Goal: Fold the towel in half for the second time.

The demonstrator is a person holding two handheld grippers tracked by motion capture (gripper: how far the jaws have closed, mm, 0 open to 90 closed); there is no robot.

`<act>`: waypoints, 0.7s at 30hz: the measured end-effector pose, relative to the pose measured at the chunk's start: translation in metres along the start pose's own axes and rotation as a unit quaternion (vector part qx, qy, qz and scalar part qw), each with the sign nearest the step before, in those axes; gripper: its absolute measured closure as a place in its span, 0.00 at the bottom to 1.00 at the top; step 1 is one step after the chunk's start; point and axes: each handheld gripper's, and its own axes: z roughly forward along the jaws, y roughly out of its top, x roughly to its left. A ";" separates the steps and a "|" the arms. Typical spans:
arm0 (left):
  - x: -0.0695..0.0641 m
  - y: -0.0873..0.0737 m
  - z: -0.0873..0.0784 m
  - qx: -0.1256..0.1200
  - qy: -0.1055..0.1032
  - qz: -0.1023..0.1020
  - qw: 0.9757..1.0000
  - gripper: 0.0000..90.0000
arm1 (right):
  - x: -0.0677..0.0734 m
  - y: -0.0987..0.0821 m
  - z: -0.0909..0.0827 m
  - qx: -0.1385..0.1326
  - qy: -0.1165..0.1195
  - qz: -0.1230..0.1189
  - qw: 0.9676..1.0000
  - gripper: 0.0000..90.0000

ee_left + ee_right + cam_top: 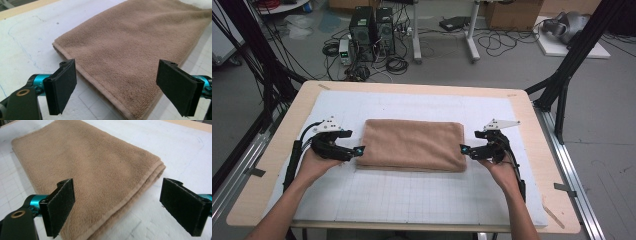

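White gridded mat [412, 200] carries the folded brown towel [413, 144] at centre, edges aligned. Left gripper [360, 150] and right gripper [464, 149] flank its ends, jaws spread, grasping nothing; folding appears complete.

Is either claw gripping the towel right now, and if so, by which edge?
Nothing is held. The left claw and right claw both stand open, one at each short end of the folded brown towel, pads clear of the cloth.

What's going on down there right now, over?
Left gripper and right gripper both open, one at each short end of the towel. Towel folded flat on the white mat, not held. Nothing in the way.
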 end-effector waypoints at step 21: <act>-0.007 -0.025 -0.020 -0.003 0.011 -0.005 1.000 0.19 | 0.008 -0.031 -0.031 -0.003 -0.005 -0.004 1.000 0.13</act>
